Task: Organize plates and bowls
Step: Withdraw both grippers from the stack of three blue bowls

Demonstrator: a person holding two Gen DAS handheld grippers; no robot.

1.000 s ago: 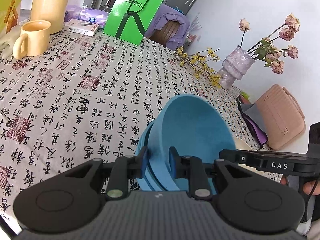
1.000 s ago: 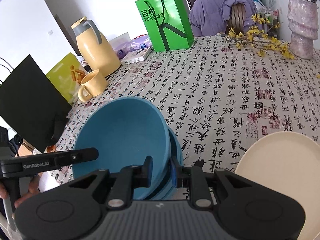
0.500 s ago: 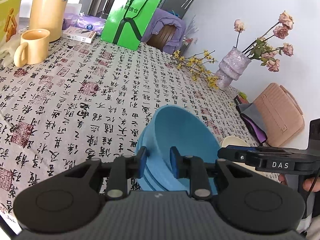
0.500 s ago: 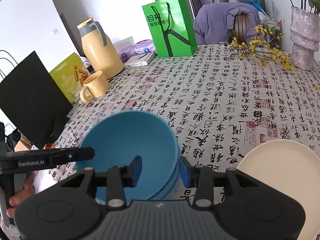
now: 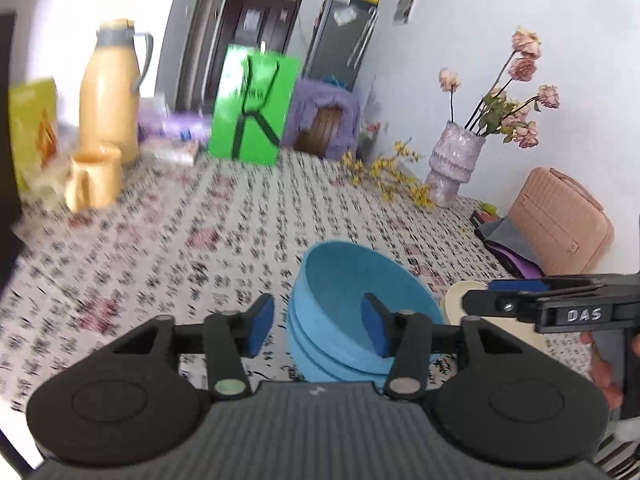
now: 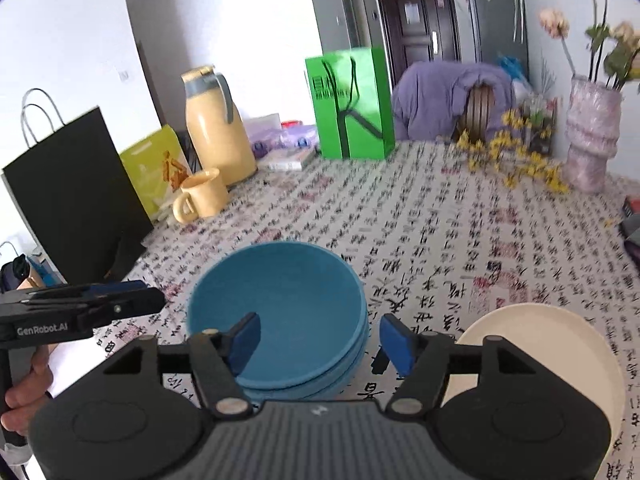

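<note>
Fingers (image 5: 260, 326) of the left gripper (image 5: 318, 328) stand wide apart with blue pads, holding nothing; one pad sits outside the stack of blue bowls (image 5: 352, 312) and the other over the top bowl's inside, neither pressing the rim; the right gripper (image 6: 320, 338) is likewise spread wide, its fingers (image 6: 394, 342) straddling the near side of the same stack without visible contact; the bowls rest nested on the table (image 6: 460, 232), which wears a cloth printed with calligraphy, close to its near edge; a cream plate (image 6: 560, 344) lies flat just beside the stack, toward the near right corner; along the far left edge stand a yellow mug (image 6: 202, 196), a yellow jug (image 6: 218, 132) and a green bag (image 6: 352, 104); a pale purple vase (image 6: 592, 136) of flowers stands at the far right corner.
</note>
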